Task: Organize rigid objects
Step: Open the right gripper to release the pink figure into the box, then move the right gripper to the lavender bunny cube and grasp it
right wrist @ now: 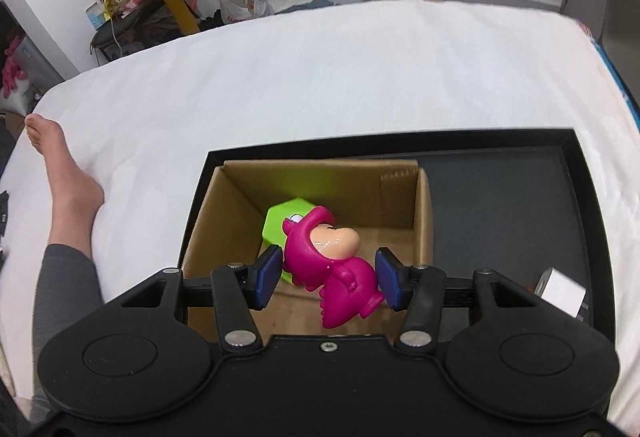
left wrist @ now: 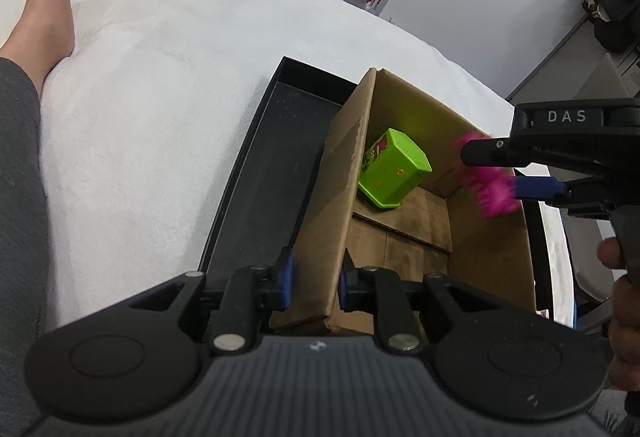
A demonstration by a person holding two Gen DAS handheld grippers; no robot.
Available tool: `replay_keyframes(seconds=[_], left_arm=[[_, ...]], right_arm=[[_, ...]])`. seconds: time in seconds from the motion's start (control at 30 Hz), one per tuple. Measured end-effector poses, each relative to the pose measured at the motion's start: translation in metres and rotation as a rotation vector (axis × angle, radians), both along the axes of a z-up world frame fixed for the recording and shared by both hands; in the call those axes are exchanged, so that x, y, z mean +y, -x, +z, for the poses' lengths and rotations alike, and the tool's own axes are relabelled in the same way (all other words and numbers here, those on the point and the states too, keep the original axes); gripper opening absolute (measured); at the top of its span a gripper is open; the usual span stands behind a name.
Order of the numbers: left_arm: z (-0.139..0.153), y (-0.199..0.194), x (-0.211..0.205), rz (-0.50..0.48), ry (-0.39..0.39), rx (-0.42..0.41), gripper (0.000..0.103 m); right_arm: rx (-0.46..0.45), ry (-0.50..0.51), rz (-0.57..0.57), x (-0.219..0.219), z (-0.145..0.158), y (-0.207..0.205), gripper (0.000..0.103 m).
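A magenta dinosaur toy (right wrist: 334, 269) was held between the blue pads (right wrist: 267, 275) of the right gripper (right wrist: 328, 277), which were closed against its sides, above the open cardboard box (right wrist: 424, 213). A green container (left wrist: 394, 167) lay tilted inside that box, against its far wall. The box stood in a black tray (right wrist: 520, 197) on a white bedcover (right wrist: 280, 77). The box's near wall was clamped between the nearly closed fingers of the left gripper (left wrist: 314, 279).
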State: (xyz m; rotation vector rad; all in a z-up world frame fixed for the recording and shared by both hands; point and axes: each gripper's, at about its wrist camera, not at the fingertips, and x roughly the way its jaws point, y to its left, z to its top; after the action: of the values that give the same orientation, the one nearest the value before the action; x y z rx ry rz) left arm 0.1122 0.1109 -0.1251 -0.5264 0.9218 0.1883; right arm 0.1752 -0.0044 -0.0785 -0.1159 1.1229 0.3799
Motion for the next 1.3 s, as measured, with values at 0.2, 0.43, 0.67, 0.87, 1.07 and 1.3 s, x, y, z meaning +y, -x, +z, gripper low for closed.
replay_keyframes(seconds=[0.2, 0.43, 0.67, 0.87, 1.07, 1.3], left_arm=[[0.001, 0.002, -0.001, -0.005, 0.001, -0.004, 0.02], [0.002, 0.002, -0.002, -0.008, -0.012, -0.005, 0.02], [0.001, 0.001, -0.004, -0.001, -0.021, -0.004, 0.02], [0.001, 0.0, -0.007, 0.004, -0.029, 0.003, 0.02], [0.001, -0.001, -0.007, 0.005, -0.032, 0.004, 0.02], [-0.001, 0.0, -0.002, 0.013, -0.033, 0.005, 0.02]], right_arm=[[-0.002, -0.021, -0.035, -0.01, 0.004, 0.003, 0.053], [0.017, -0.046, -0.077, -0.029, 0.018, 0.011, 0.057], [0.023, -0.066, -0.116, -0.057, 0.034, 0.02, 0.058], [0.022, -0.064, -0.125, -0.074, 0.043, 0.026, 0.06], [0.025, -0.062, -0.132, -0.089, 0.047, 0.033, 0.07], [0.031, -0.052, -0.177, -0.117, 0.045, 0.039, 0.07]])
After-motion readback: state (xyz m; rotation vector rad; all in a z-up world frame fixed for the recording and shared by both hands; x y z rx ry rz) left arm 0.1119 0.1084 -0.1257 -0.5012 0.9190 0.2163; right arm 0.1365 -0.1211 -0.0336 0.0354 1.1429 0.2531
